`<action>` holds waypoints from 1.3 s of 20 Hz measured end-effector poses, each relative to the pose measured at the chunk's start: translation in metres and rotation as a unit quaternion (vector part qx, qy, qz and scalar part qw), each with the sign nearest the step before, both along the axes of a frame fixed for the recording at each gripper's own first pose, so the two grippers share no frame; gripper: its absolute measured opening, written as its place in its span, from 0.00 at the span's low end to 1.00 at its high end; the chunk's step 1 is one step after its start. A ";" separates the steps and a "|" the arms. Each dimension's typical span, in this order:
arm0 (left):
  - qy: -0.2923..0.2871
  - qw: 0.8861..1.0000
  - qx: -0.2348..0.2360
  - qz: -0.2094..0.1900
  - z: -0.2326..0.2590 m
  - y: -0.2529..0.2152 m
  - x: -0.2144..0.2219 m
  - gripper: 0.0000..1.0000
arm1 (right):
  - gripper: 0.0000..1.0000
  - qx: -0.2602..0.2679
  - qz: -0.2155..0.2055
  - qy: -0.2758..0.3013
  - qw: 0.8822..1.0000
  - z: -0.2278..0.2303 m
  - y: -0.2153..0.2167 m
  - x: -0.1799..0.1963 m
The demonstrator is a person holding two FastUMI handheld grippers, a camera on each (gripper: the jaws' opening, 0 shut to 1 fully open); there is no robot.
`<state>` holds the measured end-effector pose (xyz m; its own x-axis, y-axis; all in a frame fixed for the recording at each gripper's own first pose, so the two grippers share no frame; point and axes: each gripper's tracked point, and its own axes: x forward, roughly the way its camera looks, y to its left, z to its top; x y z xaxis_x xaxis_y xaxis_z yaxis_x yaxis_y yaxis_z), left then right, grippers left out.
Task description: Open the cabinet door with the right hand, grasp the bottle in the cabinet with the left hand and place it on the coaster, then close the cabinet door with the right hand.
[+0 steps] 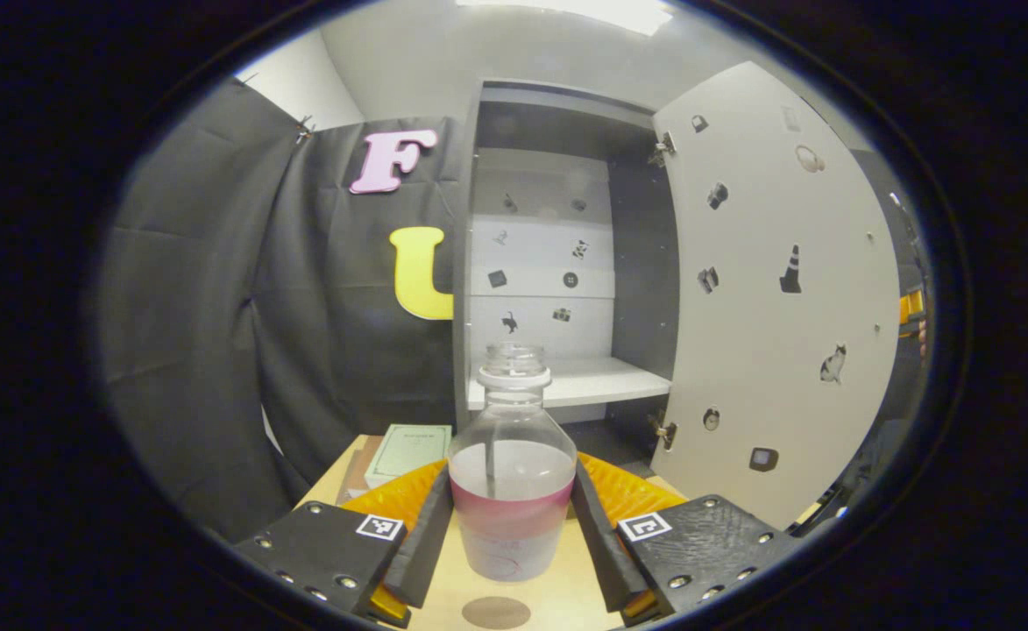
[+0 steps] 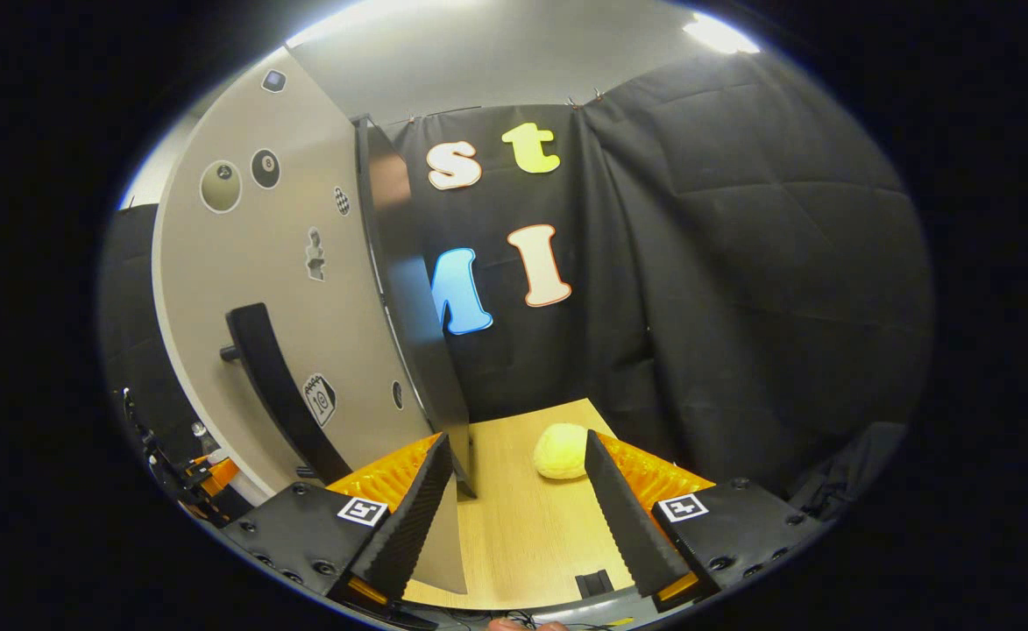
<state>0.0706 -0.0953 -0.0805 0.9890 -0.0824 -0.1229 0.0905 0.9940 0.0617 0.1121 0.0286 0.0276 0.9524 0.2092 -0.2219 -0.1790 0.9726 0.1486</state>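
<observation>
With the cabinet door (image 1: 768,289) open, the left gripper (image 1: 511,535) pinches the bottle (image 1: 511,473), next lowering onto the coaster (image 1: 496,612); the right gripper (image 2: 514,508) waits spread.

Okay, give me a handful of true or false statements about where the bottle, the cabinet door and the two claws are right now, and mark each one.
1. The left claw is shut on the bottle. True.
2. The bottle has a cap screwed on. False: its threaded neck is bare and open.
3. The cabinet door stands open. True: the white shelf inside is exposed.
4. The bottle still stands on that shelf. False: it is held out over the wooden table, with the round coaster just below it.
5. The right claw is shut on the door's handle. False: its fingers are spread, and the handle lies off to its left.
</observation>
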 end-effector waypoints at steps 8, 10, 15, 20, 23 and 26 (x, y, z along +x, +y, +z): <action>-0.003 0.997 -0.013 0.070 -0.091 0.039 -0.016 0.74 | 0.96 -0.007 -0.026 -0.016 1.000 0.013 -0.005 0.024; 0.015 0.996 -0.014 0.083 -0.121 0.041 -0.021 0.72 | 0.96 -0.008 -0.056 -0.027 0.998 0.017 -0.015 0.027; 0.044 0.997 -0.024 0.058 -0.193 0.022 -0.025 0.72 | 0.96 -0.028 -0.118 -0.076 0.990 0.033 -0.042 0.025; 0.068 0.997 -0.010 0.045 -0.244 0.017 -0.027 0.74 | 0.96 -0.033 -0.146 -0.077 0.986 0.029 -0.048 0.020; 0.078 0.996 0.012 0.045 -0.267 0.019 -0.031 0.72 | 0.96 -0.039 -0.142 -0.054 0.988 0.016 -0.044 0.017; 0.082 0.995 0.026 0.042 -0.277 0.019 -0.035 0.77 | 0.96 -0.030 -0.138 -0.031 0.989 0.003 -0.041 0.013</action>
